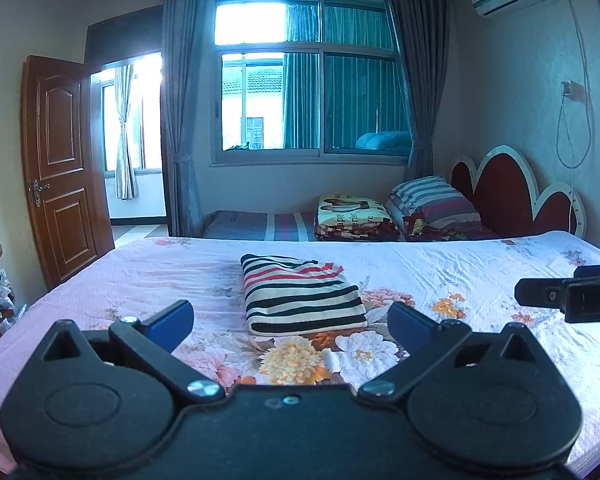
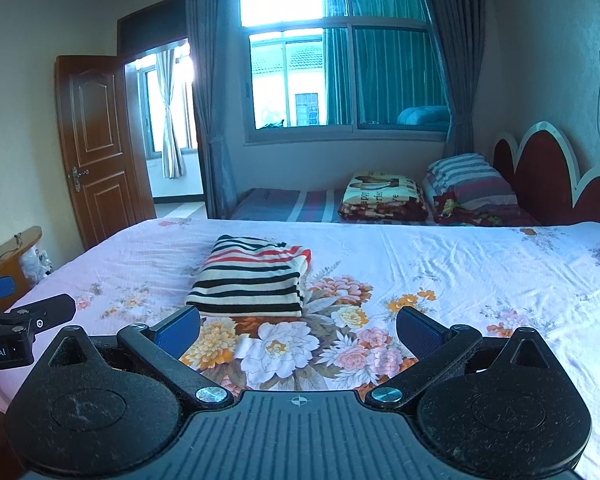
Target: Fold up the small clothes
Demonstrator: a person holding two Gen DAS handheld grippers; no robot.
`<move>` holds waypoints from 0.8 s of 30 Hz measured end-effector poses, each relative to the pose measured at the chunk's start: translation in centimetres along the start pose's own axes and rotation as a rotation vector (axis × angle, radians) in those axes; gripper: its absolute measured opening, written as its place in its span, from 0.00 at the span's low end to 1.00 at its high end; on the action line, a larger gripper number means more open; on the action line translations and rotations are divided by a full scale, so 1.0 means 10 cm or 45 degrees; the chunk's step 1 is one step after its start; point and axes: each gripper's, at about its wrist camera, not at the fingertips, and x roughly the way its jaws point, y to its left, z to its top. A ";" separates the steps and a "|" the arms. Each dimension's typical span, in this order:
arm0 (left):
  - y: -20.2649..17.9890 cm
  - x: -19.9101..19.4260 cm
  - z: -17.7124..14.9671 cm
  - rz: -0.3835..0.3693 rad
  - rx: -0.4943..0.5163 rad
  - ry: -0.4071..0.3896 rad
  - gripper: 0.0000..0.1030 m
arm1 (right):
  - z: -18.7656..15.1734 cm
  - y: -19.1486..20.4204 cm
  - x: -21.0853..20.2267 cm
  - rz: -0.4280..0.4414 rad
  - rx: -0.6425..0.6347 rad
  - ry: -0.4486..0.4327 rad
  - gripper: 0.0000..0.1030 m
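The left gripper is spread wide and holds nothing; a folded striped garment lies on the floral bed sheet just ahead of its blue fingertips. The right gripper is equally wide apart and empty, the garment ahead and slightly left of it. On the right gripper's side only "DA" can be read; the left gripper's side shows "bot.AI". A folded blanket far ahead shows partial lettering, "appy".

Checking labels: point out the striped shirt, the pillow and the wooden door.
striped shirt (image 1: 303, 296), left wrist view, middle of the folded top.
pillow (image 2: 473, 178), right wrist view, striped top face.
wooden door (image 1: 58, 168), left wrist view, centre panel.
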 end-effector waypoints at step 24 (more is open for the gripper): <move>-0.05 -0.05 0.03 0.008 0.021 -0.001 0.99 | 0.00 -0.04 -0.01 0.004 0.000 -0.007 1.00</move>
